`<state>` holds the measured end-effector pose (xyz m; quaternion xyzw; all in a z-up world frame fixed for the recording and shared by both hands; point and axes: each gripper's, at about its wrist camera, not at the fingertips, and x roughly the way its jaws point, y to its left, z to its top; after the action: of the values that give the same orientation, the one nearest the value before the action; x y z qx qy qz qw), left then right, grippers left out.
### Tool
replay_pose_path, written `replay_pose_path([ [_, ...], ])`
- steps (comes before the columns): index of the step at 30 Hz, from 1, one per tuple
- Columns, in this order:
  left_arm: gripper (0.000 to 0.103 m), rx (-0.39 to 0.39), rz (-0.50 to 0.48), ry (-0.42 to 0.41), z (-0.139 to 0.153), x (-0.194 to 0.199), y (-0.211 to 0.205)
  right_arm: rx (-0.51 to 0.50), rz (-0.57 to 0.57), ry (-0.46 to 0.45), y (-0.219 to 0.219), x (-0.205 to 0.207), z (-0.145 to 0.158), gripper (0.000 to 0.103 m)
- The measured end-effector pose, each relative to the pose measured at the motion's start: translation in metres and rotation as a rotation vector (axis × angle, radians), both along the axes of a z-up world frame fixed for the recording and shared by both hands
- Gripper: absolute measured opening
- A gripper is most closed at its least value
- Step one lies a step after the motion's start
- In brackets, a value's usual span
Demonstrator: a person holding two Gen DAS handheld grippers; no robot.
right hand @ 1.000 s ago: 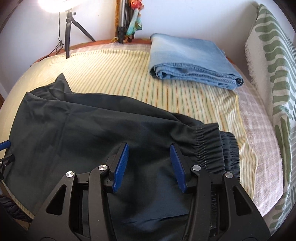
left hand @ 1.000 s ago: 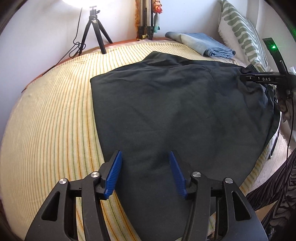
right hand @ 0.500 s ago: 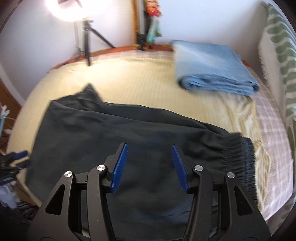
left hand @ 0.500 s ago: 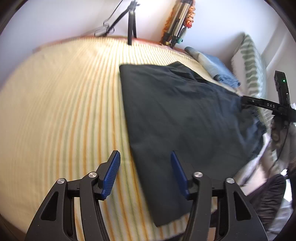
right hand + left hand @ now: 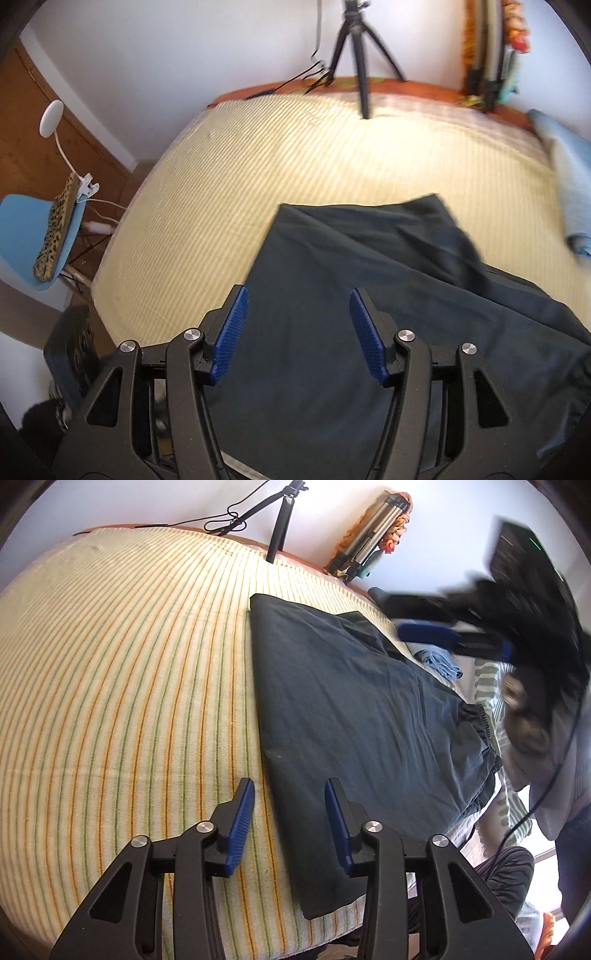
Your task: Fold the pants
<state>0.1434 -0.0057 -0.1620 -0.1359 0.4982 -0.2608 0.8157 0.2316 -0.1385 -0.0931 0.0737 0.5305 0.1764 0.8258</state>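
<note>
Dark, limp cloth, the pants (image 5: 354, 716) are lying flat by the bed's (image 5: 122, 701) near edge, and I am hovering both tongs (image 5: 290, 825) (image 5: 299, 336) apart, empty, judging the hem corner best.

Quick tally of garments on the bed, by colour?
Dark green pants, lying flat on the striped yellow bedspread: 1
Folded light blue jeans: 1
Total: 2
</note>
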Motion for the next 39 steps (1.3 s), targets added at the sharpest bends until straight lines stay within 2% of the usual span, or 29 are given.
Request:
replay_pose_path([
  [4,0.031,-0.013,-0.016,-0.005,0.000,-0.001,-0.003,0.004,0.007,0.074,0.032,0.025,-0.022,0.060],
  [11,0.029,-0.035,-0.050,-0.006,0.003,-0.004,-0.012,-0.127,0.019,0.155,0.071,0.055,-0.048,0.060],
  [16,0.029,-0.053,-0.070,-0.016,0.006,-0.008,-0.017,-0.232,0.020,0.190,0.082,0.064,-0.061,0.060],
  [23,0.029,-0.035,-0.121,-0.077,0.017,-0.017,-0.032,-0.384,0.051,0.213,0.108,0.067,-0.078,0.060],
  [25,0.029,-0.028,-0.129,-0.083,0.019,-0.019,-0.036,-0.398,0.058,0.210,0.111,0.066,-0.079,0.060],
  [26,0.029,-0.027,-0.132,-0.083,0.018,-0.020,-0.037,-0.395,0.058,0.209,0.110,0.066,-0.079,0.058],
  [28,0.029,-0.017,-0.130,-0.086,0.018,-0.021,-0.038,-0.400,0.057,0.200,0.110,0.065,-0.078,0.044],
  [29,0.029,-0.014,-0.123,-0.085,0.018,-0.021,-0.038,-0.403,0.049,0.196,0.106,0.066,-0.077,0.031],
  [30,0.032,-0.007,-0.108,-0.081,0.018,-0.021,-0.036,-0.391,0.039,0.196,0.102,0.066,-0.076,0.022],
  [32,0.036,0.010,-0.087,-0.074,0.017,-0.021,-0.034,-0.338,0.022,0.206,0.090,0.067,-0.074,0.015],
  [33,0.041,0.016,-0.073,-0.072,0.016,-0.020,-0.033,-0.315,0.017,0.209,0.083,0.067,-0.069,0.010],
  [34,0.050,0.021,-0.066,-0.070,0.015,-0.019,-0.033,-0.289,0.010,0.208,0.078,0.066,-0.068,0.010],
  [35,0.052,0.028,-0.056,-0.067,0.013,-0.018,-0.033,-0.276,0.006,0.206,0.078,0.068,-0.067,0.008],
  [39,0.052,0.023,-0.053,-0.048,0.005,-0.016,-0.027,-0.204,-0.009,0.186,0.065,0.066,-0.061,0.005],
])
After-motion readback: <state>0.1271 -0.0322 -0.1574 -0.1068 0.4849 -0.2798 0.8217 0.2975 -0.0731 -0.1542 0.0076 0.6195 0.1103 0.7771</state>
